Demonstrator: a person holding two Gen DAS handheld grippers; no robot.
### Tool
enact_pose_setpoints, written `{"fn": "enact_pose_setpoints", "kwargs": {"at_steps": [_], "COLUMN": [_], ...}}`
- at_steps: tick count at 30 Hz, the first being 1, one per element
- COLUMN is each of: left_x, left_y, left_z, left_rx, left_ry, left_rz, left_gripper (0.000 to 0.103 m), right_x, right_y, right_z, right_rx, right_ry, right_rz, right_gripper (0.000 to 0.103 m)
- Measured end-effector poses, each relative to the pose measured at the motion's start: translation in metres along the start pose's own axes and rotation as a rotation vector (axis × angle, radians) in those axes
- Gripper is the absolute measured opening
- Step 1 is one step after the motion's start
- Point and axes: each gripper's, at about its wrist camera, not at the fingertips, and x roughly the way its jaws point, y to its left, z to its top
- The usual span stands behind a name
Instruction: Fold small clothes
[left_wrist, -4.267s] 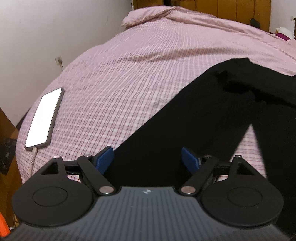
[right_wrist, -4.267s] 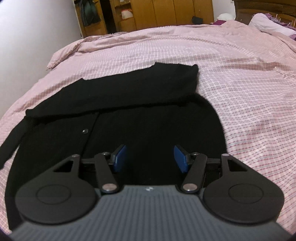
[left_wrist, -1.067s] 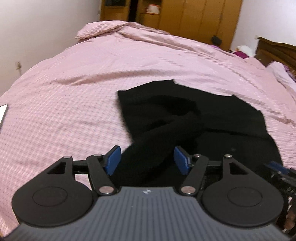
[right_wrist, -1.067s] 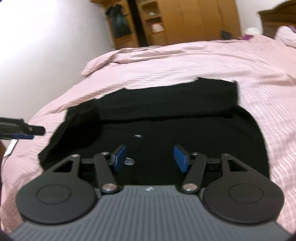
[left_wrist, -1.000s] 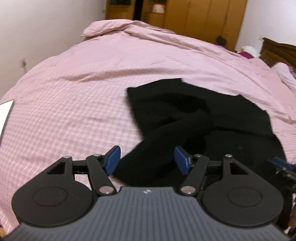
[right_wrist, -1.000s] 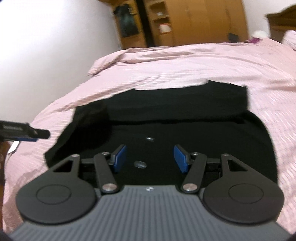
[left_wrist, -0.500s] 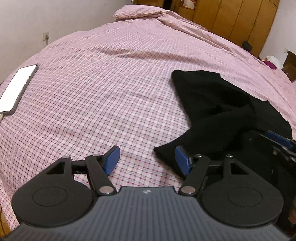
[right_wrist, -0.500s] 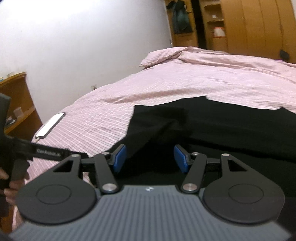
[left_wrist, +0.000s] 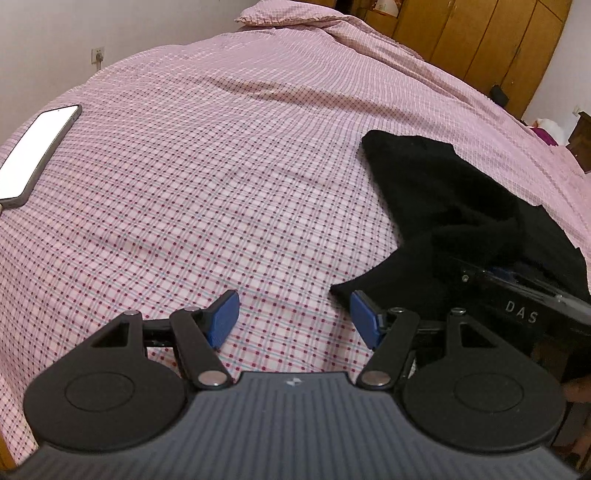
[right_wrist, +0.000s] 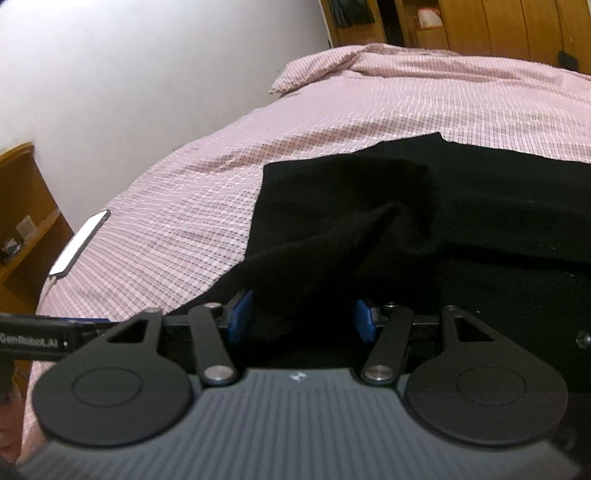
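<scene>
Bedroom: a bed with a pink checked cover (left_wrist: 207, 177) fills both views, white wall (right_wrist: 147, 74) on the far left, wooden wardrobe doors (left_wrist: 480, 40) beyond the far end of the bed. A black garment (right_wrist: 461, 206) lies spread on the cover, one sleeve folded back across its body and bunched into a soft ridge. Left gripper (left_wrist: 291, 319): jaws stand apart, nothing between them but bare checked cover; the cuff end of the black sleeve lies just ahead of and touching the right-hand blue pad, the rest of the garment running away to the right of the jaws. A phone (left_wrist: 35, 151) with a lit white screen lies on the cover well to the left of the left jaws and ahead of them. Right gripper (right_wrist: 301, 319): its jaws have just been closing, and the black sleeve fabric sits between the blue pads, filling the gap. Whether the pads already press on the cloth I cannot tell, black on black and slightly blurred. In the right wrist view the folded ridge rises directly ahead of the jaws and the garment body extends to their right. The left gripper's body shows at the left edge of that view, level with the right jaws.
</scene>
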Motion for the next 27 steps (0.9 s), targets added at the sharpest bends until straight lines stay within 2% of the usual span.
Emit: {"fn": "enact_pose_setpoints", "kwargs": {"at_steps": [2, 4, 10, 16, 19, 23, 27], "left_x": [0.001, 0.001, 0.0, -0.004, -0.005, -0.004, -0.003], "left_y": [0.001, 0.0, -0.002, -0.009, -0.014, -0.024, -0.039], "left_z": [0.0, 0.0, 0.0, 0.001, 0.002, 0.004, 0.007], "left_rx": [-0.002, -0.005, -0.004, 0.009, 0.02, 0.045, 0.086], "left_ry": [0.0, -0.003, -0.006, -0.024, -0.027, -0.025, -0.03], "left_rz": [0.0, 0.001, -0.003, -0.02, -0.032, -0.042, -0.058], "left_gripper": [0.071, 0.071, 0.071, 0.071, 0.071, 0.071, 0.071], "right_x": [0.0, -0.006, -0.05, -0.095, -0.109, -0.112, -0.1], "right_y": [0.0, 0.0, -0.001, -0.03, -0.052, -0.077, -0.099], "right_z": [0.002, 0.006, 0.023, 0.041, 0.044, 0.042, 0.032], "right_rx": [-0.002, -0.01, -0.022, 0.031, 0.049, 0.024, 0.014], "right_ry": [-0.005, -0.023, -0.157, -0.263, -0.286, -0.271, -0.228], "right_rz": [0.008, 0.03, 0.099, 0.042, -0.025, -0.204, -0.345], "right_gripper": [0.018, 0.006, 0.005, 0.005, 0.005, 0.007, 0.007]}}
